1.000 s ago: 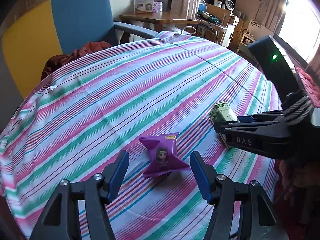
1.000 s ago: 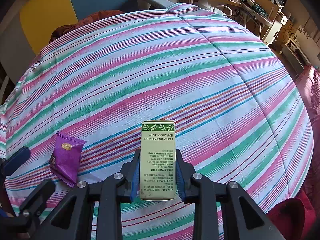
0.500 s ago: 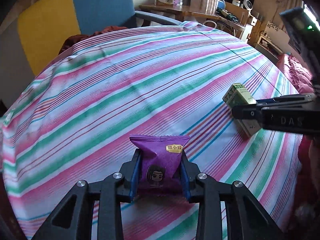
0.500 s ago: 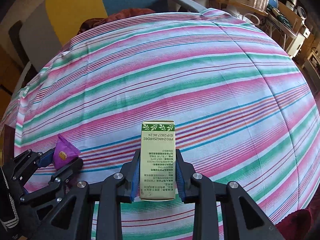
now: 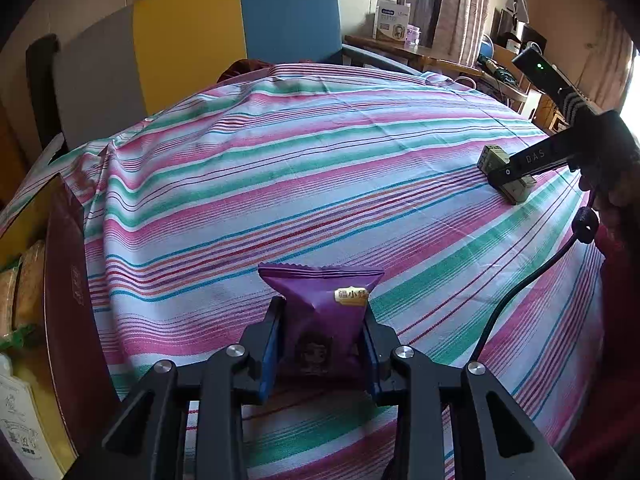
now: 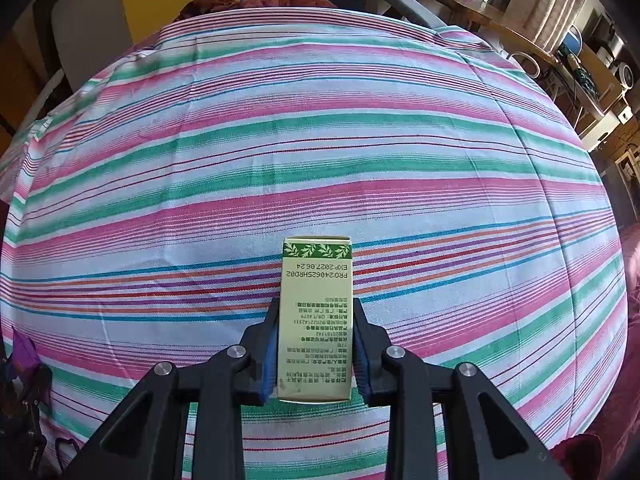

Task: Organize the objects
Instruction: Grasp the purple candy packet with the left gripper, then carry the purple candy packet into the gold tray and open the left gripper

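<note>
The left tool [image 5: 322, 344] points steeply down at the striped cloth [image 5: 320, 184] over the worktop, its blue pads pressed against both sides of a purple snack packet [image 5: 320, 312], which sticks up past the fingertips with its crimped top edge level. To its left a dark red box [image 5: 66, 300] stands open at the worktop's edge. The right tool [image 6: 316, 344] tilts down more sharply and is clamped on a pale green carton [image 6: 316, 308], gripped by its long sides, leaf-patterned end outward, above the cloth's near half. A hand [image 5: 618, 196] grips that tool's handle at the right edge.
</note>
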### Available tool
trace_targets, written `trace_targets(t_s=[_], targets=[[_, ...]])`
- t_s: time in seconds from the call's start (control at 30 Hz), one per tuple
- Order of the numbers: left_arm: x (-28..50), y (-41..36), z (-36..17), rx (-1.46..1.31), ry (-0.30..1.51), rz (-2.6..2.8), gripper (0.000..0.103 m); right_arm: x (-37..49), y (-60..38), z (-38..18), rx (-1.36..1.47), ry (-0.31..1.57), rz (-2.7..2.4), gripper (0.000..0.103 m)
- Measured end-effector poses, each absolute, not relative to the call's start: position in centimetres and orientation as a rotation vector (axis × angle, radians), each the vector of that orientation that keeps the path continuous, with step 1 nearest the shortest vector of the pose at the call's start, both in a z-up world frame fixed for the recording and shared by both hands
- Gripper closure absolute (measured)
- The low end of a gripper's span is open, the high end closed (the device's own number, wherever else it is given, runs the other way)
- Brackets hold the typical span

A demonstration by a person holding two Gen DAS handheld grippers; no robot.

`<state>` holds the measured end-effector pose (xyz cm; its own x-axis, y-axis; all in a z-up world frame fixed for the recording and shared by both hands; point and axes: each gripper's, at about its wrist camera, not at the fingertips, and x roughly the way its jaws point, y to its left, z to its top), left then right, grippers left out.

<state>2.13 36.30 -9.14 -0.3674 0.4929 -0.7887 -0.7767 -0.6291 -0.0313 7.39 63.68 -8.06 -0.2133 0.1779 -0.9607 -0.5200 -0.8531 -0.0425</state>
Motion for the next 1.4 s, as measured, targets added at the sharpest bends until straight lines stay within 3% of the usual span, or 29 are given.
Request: trace_targets(t_s=[0.37,0.7,1.4], targets=[[2.3,36.1,-9.3,-0.978,0.429,2.069,0.068,3.9,55.4,-6.0,-1.542,0.481,2.279,0.073],[2.4,35.5,-8.6,-1.001,0.408,2.085,0.069,2.8,53.1,-8.5,-1.566,0.250,2.289,0.073],[4.0,30.1,0.3,-0.833,0.295,2.203,0.069,2.6,52.5,-8.9,-1.548,0.198,2.306,0.072]])
